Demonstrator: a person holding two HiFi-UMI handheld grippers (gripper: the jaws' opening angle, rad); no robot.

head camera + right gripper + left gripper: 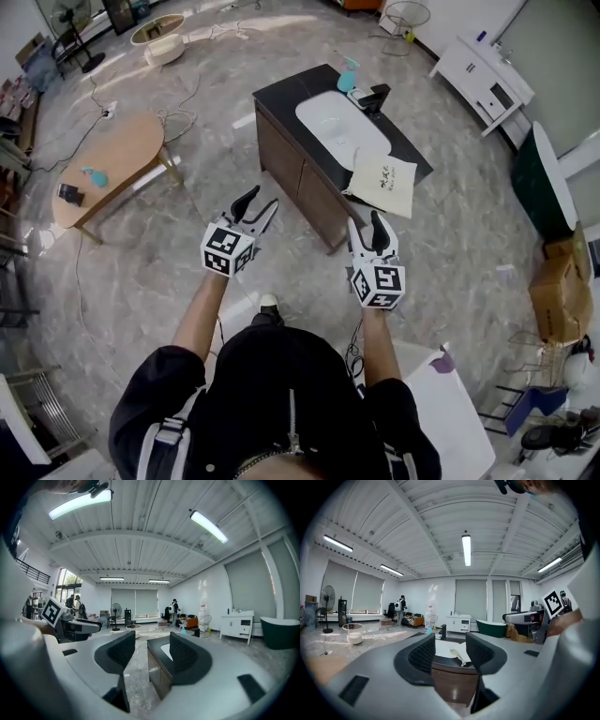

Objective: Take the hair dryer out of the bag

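The person holds both grippers out level over the marble floor. The left gripper [257, 204] has its jaws standing apart with nothing gripped. In its own view only the far vanity cabinet [291, 159] shows through the gap. The right gripper [367, 227] is likewise spread wide and empty, and its view frames a corner of the same cabinet.

The cabinet stands at about 12 o'clock from the grippers, well apart from both. On its dark top, at the 1 o'clock end, lies the cream bag [384, 184]. It lies flat, with one corner hanging over the front edge. Its dark print is too small to read, and its mouth cannot be made out. The hair dryer itself shows in no view, and whether it sits inside the bag cannot be told.

Beyond the white sink basin [342, 127], at the far edge, stand a black faucet [376, 97] and a teal spray bottle [349, 73]. A wooden oval table [117, 159] sits at 10 o'clock, and the small items on it are unclear. At 3 o'clock a dark green bathtub [532, 187] is partly cut off.
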